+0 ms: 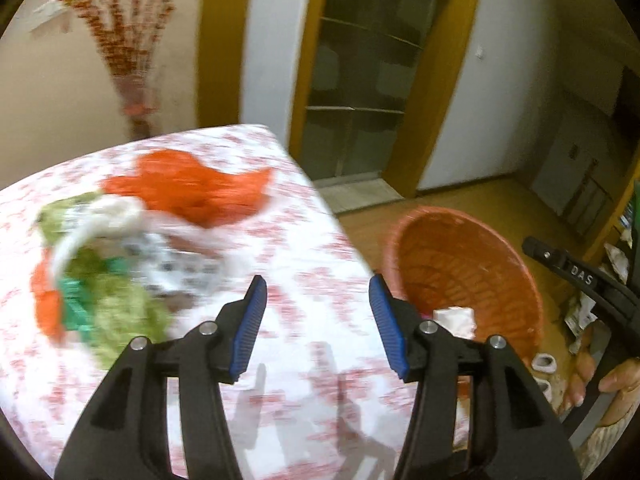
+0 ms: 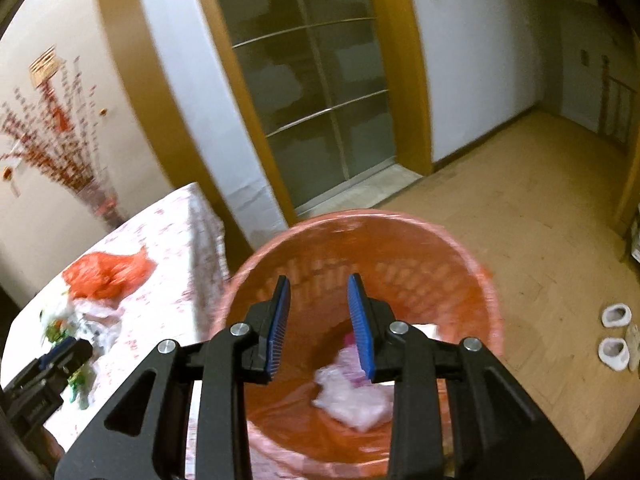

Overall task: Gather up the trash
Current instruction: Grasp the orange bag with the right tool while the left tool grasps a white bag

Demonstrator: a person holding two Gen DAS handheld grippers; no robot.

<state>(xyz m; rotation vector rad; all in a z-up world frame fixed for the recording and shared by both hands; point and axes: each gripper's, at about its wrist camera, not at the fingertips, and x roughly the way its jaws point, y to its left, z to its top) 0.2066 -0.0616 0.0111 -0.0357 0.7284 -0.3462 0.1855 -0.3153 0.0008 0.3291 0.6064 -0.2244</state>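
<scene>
A pile of trash lies on the table with the red-patterned white cloth [image 1: 304,280]: an orange plastic bag [image 1: 192,188], white and printed wrappers [image 1: 176,256] and green scraps [image 1: 116,300]. My left gripper [image 1: 318,300] is open and empty above the cloth, right of the pile. An orange basket [image 2: 472,276] stands on the floor beside the table and holds crumpled white and pink trash [image 2: 352,396]. My right gripper [image 2: 318,308] is open and empty over the basket's mouth. The basket also shows in the left wrist view [image 1: 460,256].
A sliding glass door [image 2: 312,92] in a wooden frame is behind the table. A vase of red branches [image 2: 68,160] stands by the wall. White slippers [image 2: 614,336] lie on the wooden floor to the right. The pile also shows in the right wrist view [image 2: 104,272].
</scene>
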